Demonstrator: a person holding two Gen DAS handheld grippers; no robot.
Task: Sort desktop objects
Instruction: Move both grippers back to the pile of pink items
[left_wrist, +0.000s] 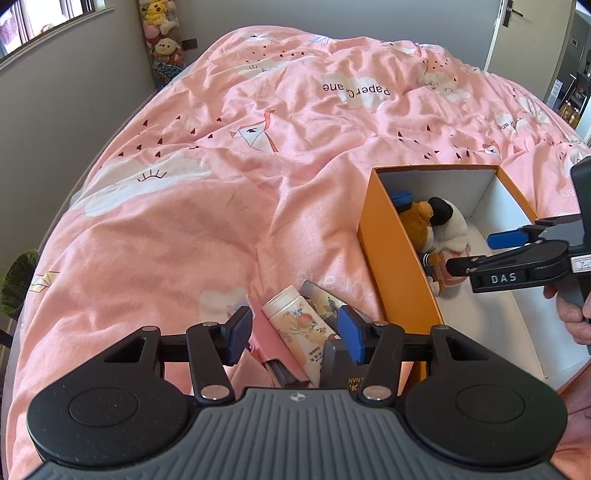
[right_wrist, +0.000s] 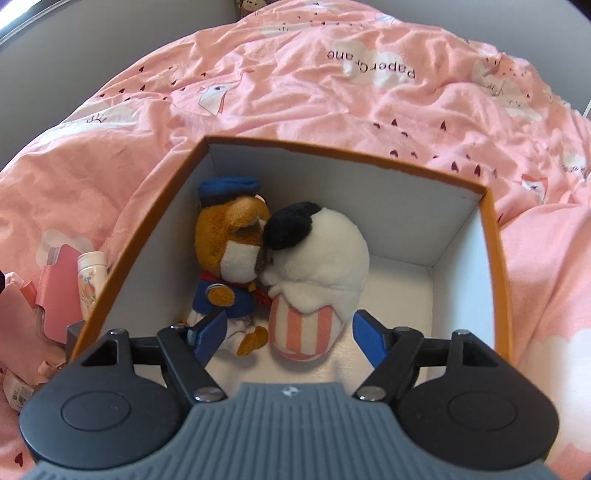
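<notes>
On the pink quilt (left_wrist: 184, 229) sits an orange box (left_wrist: 391, 258) with a white inside. Two plush toys lie against its left wall: a brown bear in a blue cap (right_wrist: 229, 254) and a white toy with a striped bottom (right_wrist: 317, 280), touching each other. The right gripper (right_wrist: 288, 338) hangs over them, released, jaws apart around the striped end. Just outside the box's left wall, the left gripper (left_wrist: 293, 332) is spread wide around a peach-printed tube (left_wrist: 299, 332), not clamping it.
</notes>
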